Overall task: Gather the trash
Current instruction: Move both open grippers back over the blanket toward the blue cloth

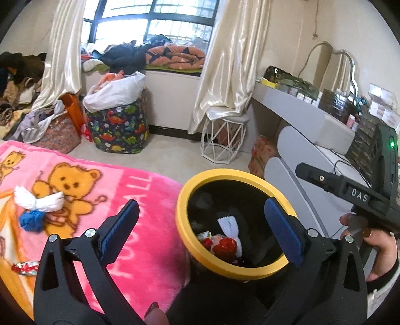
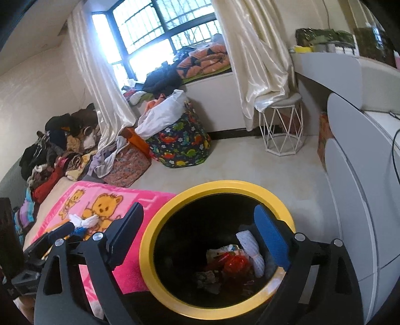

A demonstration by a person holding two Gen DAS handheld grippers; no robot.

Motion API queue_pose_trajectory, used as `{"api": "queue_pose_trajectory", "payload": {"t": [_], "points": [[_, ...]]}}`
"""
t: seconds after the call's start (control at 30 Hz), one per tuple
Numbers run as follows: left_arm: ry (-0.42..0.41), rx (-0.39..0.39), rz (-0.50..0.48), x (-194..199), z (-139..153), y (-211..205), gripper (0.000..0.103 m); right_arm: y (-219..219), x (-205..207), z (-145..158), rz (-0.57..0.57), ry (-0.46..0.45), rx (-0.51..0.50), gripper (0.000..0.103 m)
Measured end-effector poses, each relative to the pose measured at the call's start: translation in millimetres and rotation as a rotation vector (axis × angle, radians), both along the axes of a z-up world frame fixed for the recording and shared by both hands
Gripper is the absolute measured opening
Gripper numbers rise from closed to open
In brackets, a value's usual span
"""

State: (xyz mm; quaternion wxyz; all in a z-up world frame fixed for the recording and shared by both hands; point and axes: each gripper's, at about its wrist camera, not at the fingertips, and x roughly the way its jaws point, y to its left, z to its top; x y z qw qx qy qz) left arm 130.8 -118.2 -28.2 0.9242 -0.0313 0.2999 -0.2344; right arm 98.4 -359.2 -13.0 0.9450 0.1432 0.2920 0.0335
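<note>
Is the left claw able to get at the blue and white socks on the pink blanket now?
Probably yes. The left claw is open and empty, and the socks lie uncovered on the blanket to its left, with nothing between.

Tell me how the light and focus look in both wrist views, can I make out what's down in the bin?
Left wrist: window blown out, bin interior dark, red and white trash readable, edges bent by fisheye. Right wrist: stronger window glare, bin bottom murky, trash slightly soft.
</note>
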Motion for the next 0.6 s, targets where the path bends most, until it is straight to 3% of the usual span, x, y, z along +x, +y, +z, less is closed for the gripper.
{"api": "queue_pose_trajectory", "payload": {"t": [0.6], "points": [[-0.016,-0.004,0.175,-13.0,1.1,80.1,0.092,72.1,1.8,2.3,0.148,-0.010,-0.071,0.088]]}}
